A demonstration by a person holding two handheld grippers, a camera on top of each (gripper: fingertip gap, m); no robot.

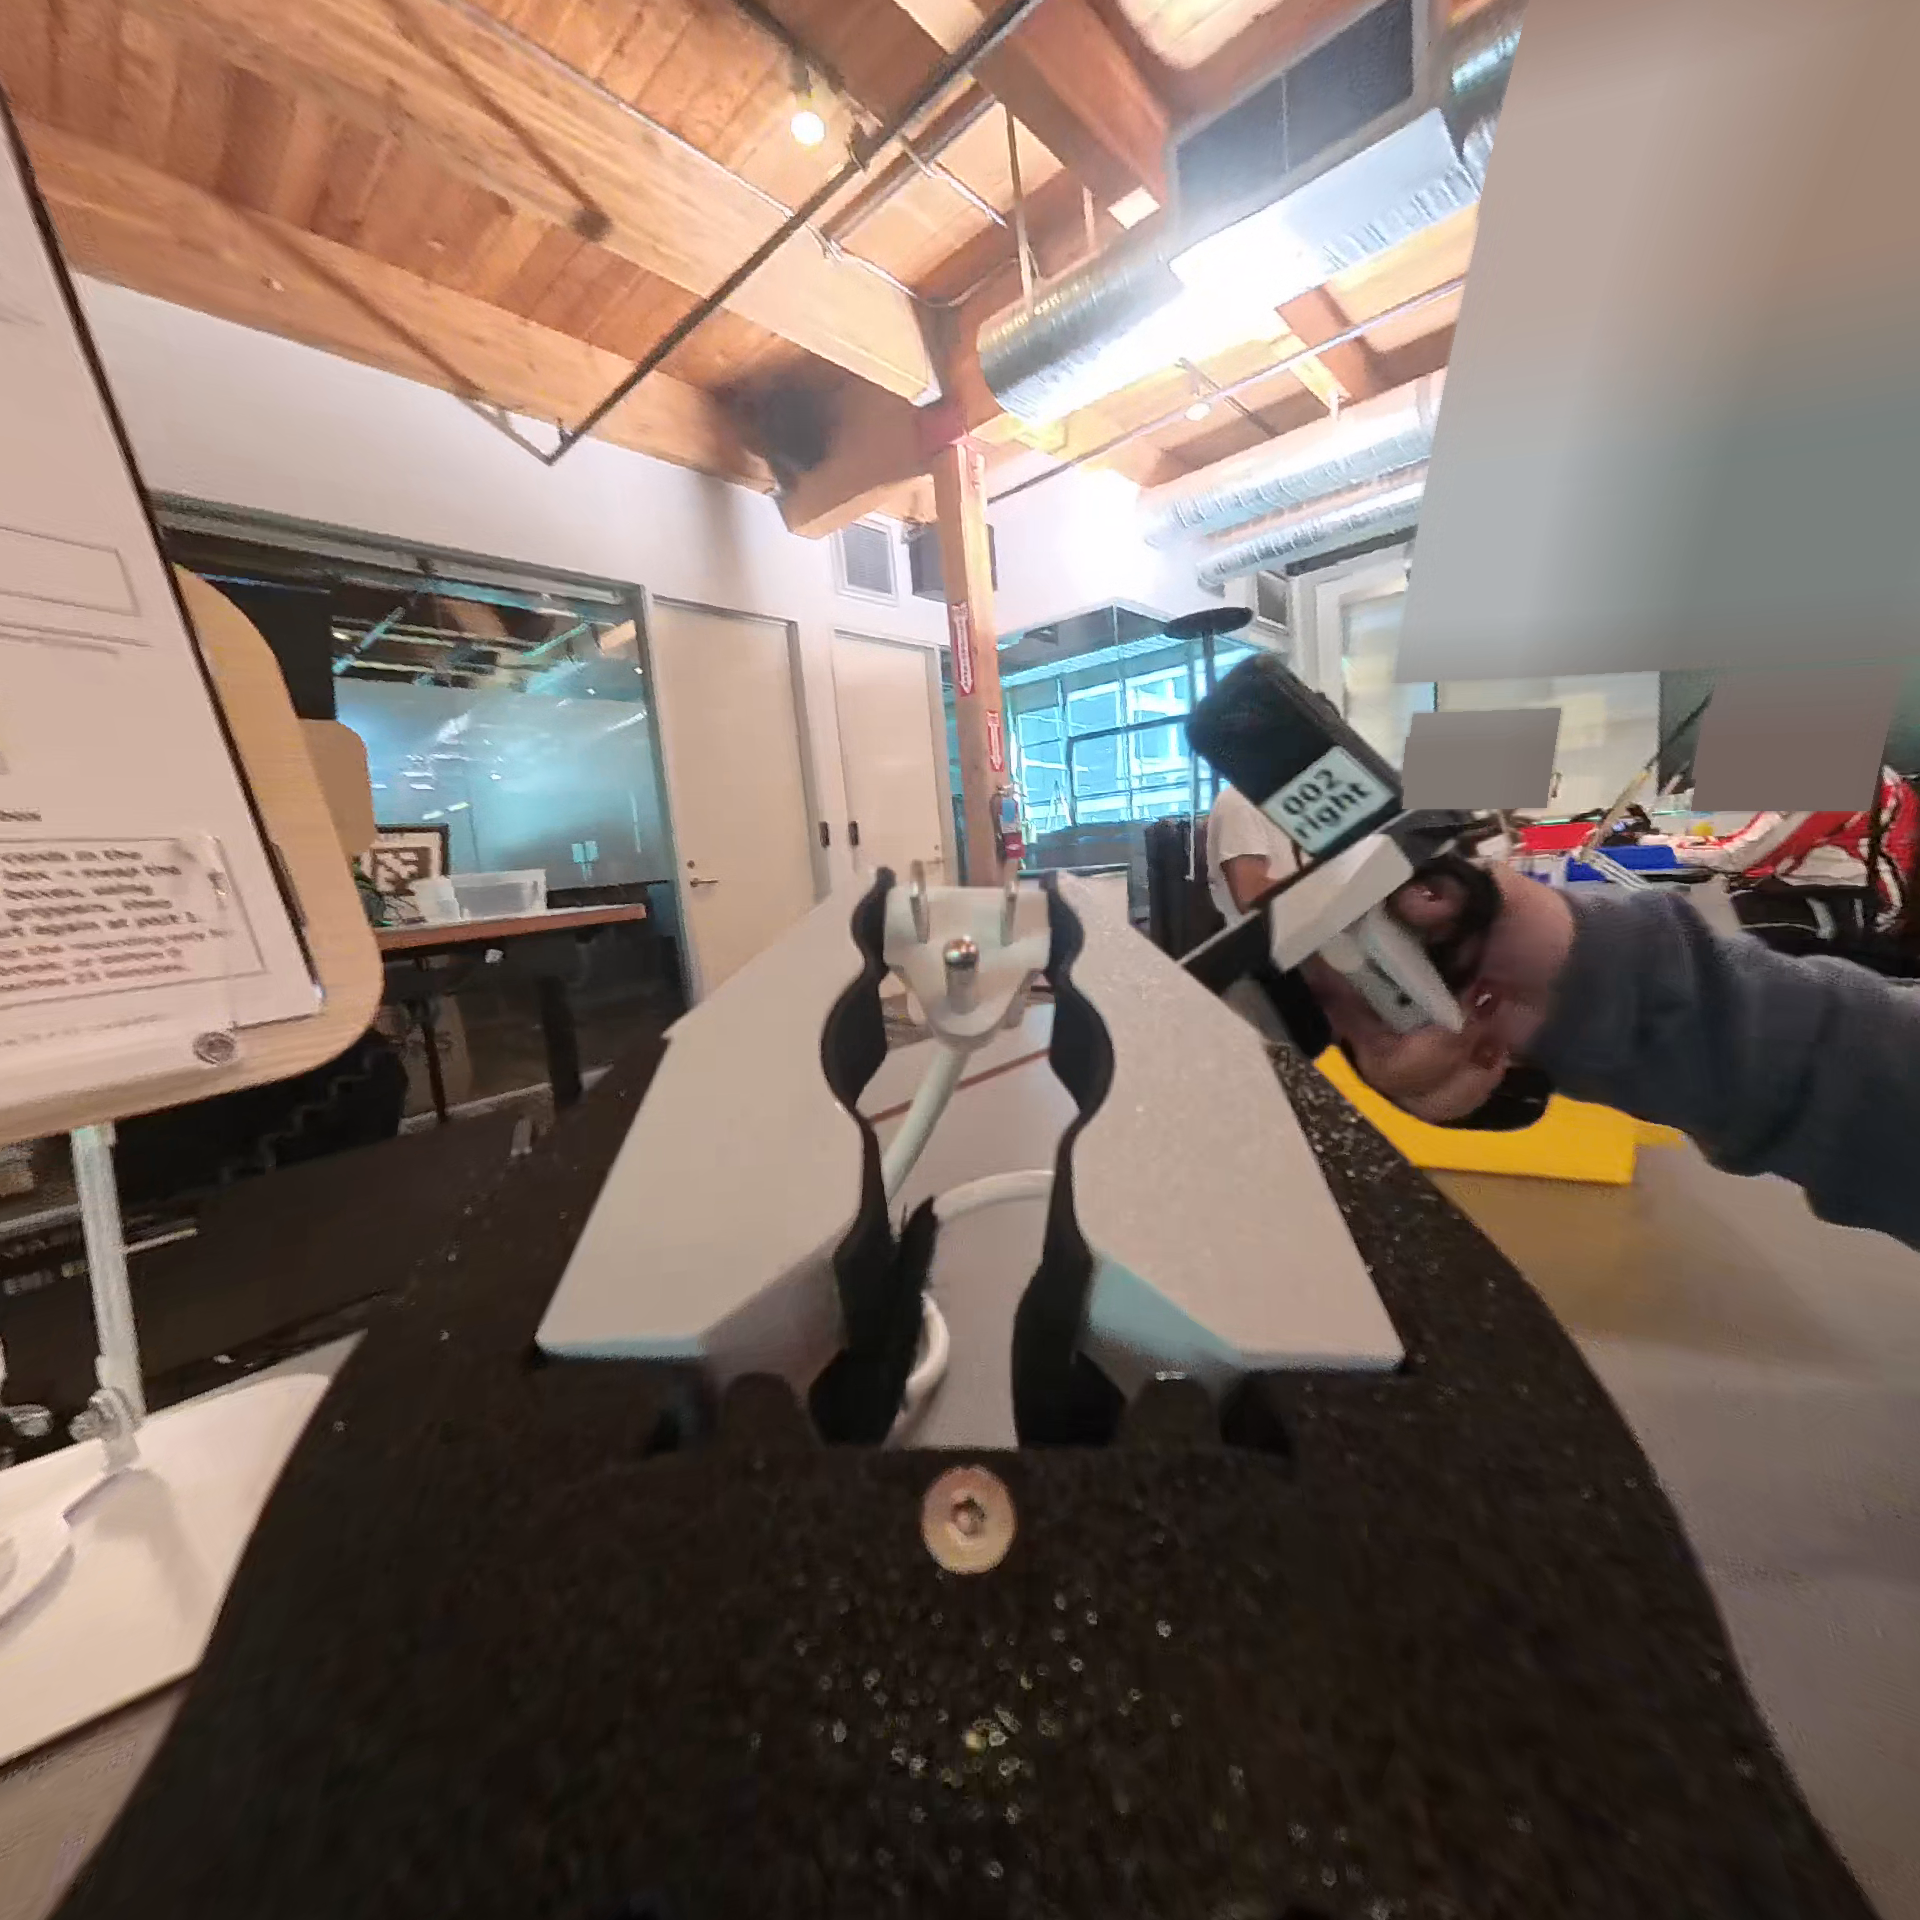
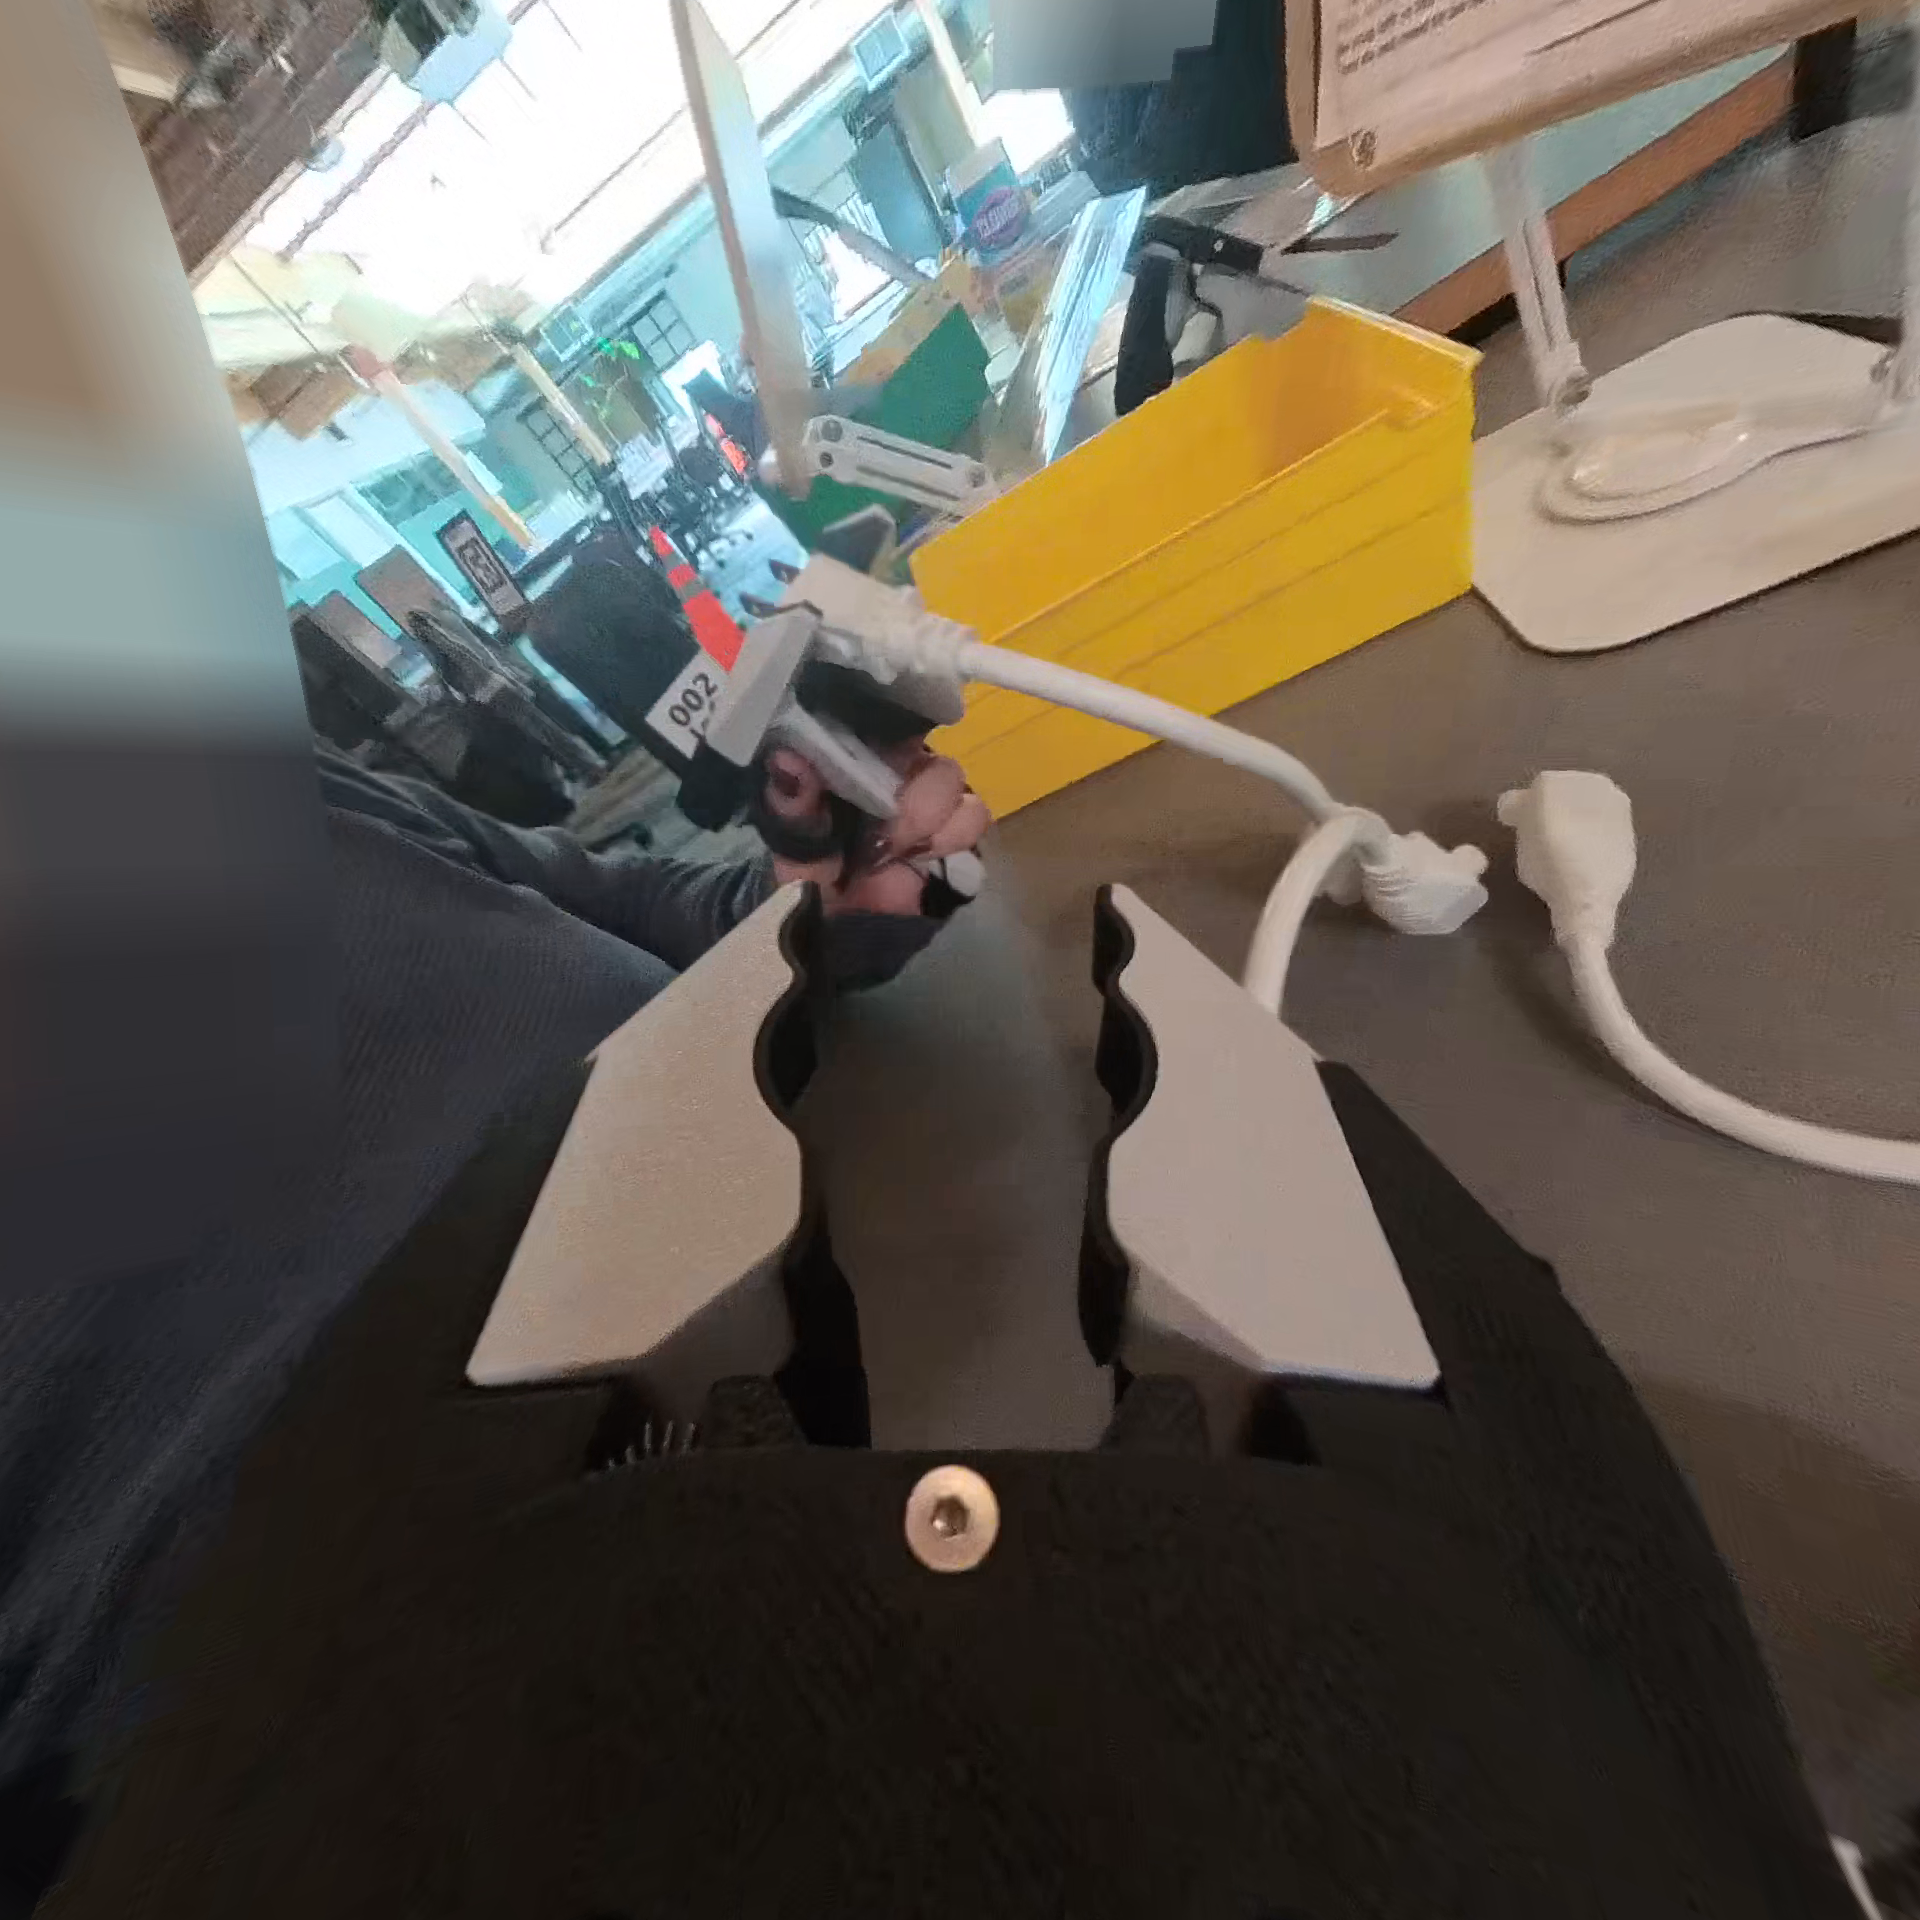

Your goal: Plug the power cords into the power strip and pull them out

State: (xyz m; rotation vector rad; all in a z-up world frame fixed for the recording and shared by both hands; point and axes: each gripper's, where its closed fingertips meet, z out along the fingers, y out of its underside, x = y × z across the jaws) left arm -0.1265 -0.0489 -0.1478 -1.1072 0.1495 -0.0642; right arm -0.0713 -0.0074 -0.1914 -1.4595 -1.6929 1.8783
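1. while raised off the grey table (image 2: 1558,1299), the left gripper (image 1: 961,940) is clamped on a white plug (image 1: 961,961), prongs pointing up and away; its cord (image 2: 1122,698) droops to the tabletop.
2. right gripper (image 2: 956,935): fingers spread apart, nothing between them.
3. second white plug (image 2: 1574,831) lies flat on the table, near a yellow bin (image 2: 1195,623).
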